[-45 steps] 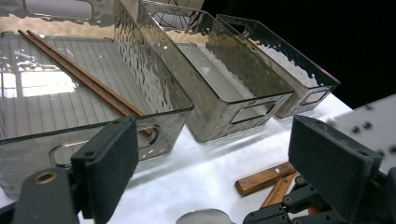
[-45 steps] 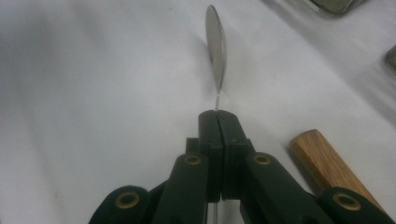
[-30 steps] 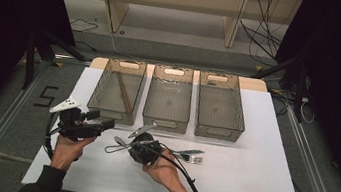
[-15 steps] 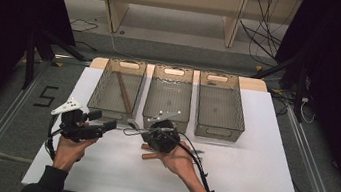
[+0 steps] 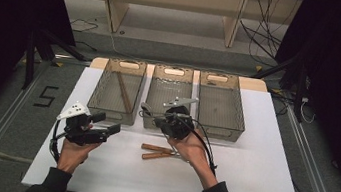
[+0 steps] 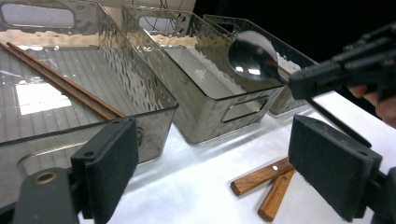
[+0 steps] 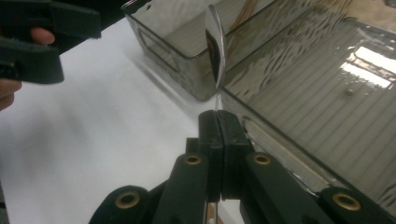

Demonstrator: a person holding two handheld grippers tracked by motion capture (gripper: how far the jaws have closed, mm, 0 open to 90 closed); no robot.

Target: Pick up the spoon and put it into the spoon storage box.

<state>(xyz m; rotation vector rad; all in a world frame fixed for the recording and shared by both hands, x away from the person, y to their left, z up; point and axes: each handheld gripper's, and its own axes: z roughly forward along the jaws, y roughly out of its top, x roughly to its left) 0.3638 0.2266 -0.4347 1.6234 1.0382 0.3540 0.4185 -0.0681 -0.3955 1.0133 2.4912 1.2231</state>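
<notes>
Fingers of right gripper pinch spoon handle thinly; may pivot, miss middle bin ahead. Left gripper fingers wide, empty.

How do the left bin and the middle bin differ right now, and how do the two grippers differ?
The left bin holds a pair of brown chopsticks; the middle bin looks empty. The left gripper is open and holds nothing, off to the left of the bins; the right gripper is shut on a metal spoon, at the middle bin's near rim. Both bins are clear, smoky plastic with cut-out handles, side by side on the white table.
</notes>
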